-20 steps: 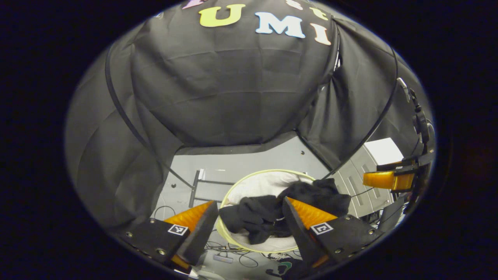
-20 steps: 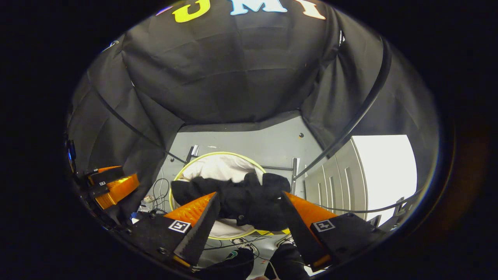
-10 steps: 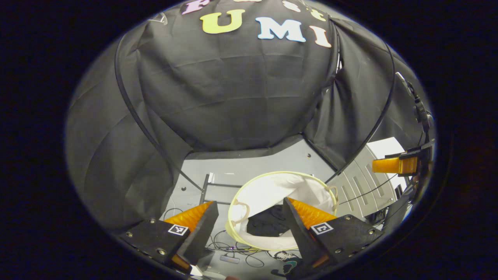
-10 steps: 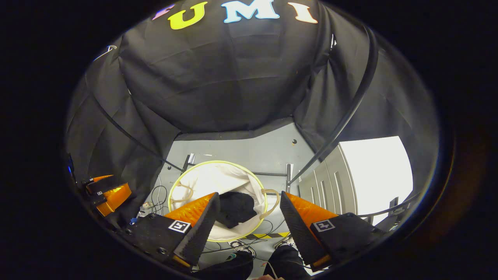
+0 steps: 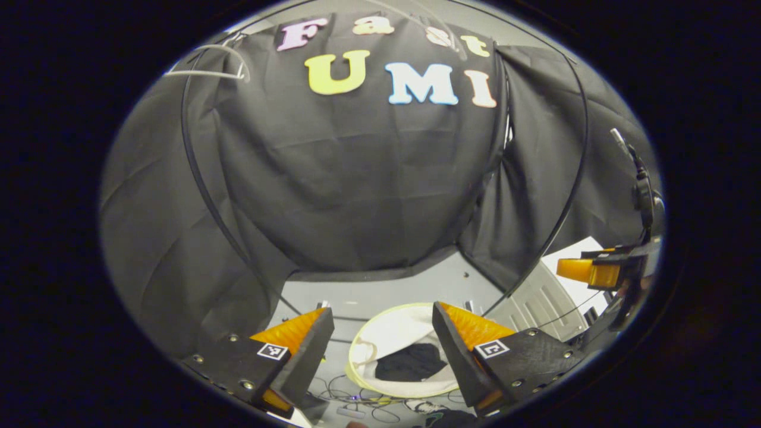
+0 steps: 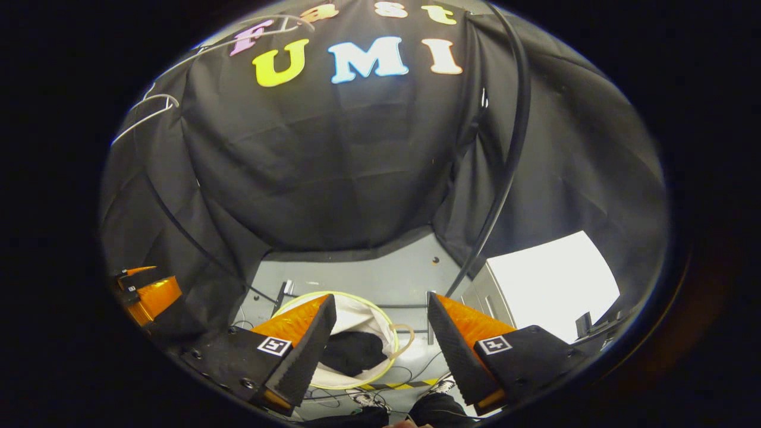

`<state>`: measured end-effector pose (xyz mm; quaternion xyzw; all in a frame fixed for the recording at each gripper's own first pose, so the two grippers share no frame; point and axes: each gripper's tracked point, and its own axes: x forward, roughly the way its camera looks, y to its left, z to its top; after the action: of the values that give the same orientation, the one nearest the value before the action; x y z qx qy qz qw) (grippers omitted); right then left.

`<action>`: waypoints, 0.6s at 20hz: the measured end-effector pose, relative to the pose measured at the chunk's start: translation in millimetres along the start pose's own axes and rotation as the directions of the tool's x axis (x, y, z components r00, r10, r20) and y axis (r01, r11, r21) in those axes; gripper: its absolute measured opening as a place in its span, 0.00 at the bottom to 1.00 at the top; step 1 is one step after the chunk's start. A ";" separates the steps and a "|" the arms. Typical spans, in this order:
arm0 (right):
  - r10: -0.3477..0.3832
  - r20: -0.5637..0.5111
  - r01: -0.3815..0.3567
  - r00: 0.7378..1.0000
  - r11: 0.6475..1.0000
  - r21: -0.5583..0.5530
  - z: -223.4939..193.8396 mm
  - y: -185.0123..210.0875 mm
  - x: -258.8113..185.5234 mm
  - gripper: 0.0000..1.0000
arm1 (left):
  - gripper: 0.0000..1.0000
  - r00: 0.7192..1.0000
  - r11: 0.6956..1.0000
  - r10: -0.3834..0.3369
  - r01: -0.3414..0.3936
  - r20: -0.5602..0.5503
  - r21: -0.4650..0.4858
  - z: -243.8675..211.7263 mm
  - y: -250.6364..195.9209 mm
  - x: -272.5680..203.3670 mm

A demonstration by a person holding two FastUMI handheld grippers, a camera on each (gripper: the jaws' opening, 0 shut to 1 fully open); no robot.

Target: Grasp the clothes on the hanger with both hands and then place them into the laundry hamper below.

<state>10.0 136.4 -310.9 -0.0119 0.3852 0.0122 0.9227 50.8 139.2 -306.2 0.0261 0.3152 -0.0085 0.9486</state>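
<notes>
The black garment (image 5: 410,362) lies bunched at the bottom of the round white hamper (image 5: 389,333) with a pale yellow rim, standing on the grey floor. In the right gripper view the garment (image 6: 355,352) sits inside the hamper (image 6: 365,318) too. My left gripper (image 5: 380,336) hangs open high above the hamper, nothing between its fingers. My right gripper (image 6: 377,324) is open as well, also above the hamper. The right gripper (image 5: 600,270) appears at the far right of the left gripper view. The left gripper (image 6: 148,294) is at the far left of the right gripper view. Bare white hangers (image 6: 148,113) hang at the upper left.
Black cloth walls close in the booth on three sides, with thin black poles (image 6: 505,172) running down them. A white cabinet (image 6: 553,285) stands to the right of the hamper. Cables (image 5: 357,395) lie on the floor in front of the hamper. A hanger (image 5: 208,62) hangs top left.
A second ago the black garment hung across both open grippers over the hamper rim. It has dropped into the hamper, and both grippers have risen and tilted upward.
</notes>
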 end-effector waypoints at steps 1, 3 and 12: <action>-0.002 0.029 0.001 1.000 1.000 0.008 12.3 -1.6 -7.6 0.98 | 0.97 0.999 1.000 0.002 -0.002 0.033 0.008 19.6 -1.2 -9.5; -0.006 0.096 0.003 0.995 1.000 0.031 35.0 -5.7 -21.5 0.98 | 0.96 0.993 1.000 0.015 -0.018 0.113 0.023 61.3 -2.4 -26.4; -0.094 0.377 0.059 0.921 0.993 0.103 129.1 -45.7 -89.6 0.98 | 0.99 0.927 0.999 -0.007 -0.006 0.376 0.033 193.8 -21.1 -101.4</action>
<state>40.2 93.6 -155.9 0.0172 0.1978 -0.0389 0.9793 84.7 107.5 -91.4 0.0399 0.1274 -0.0190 0.9909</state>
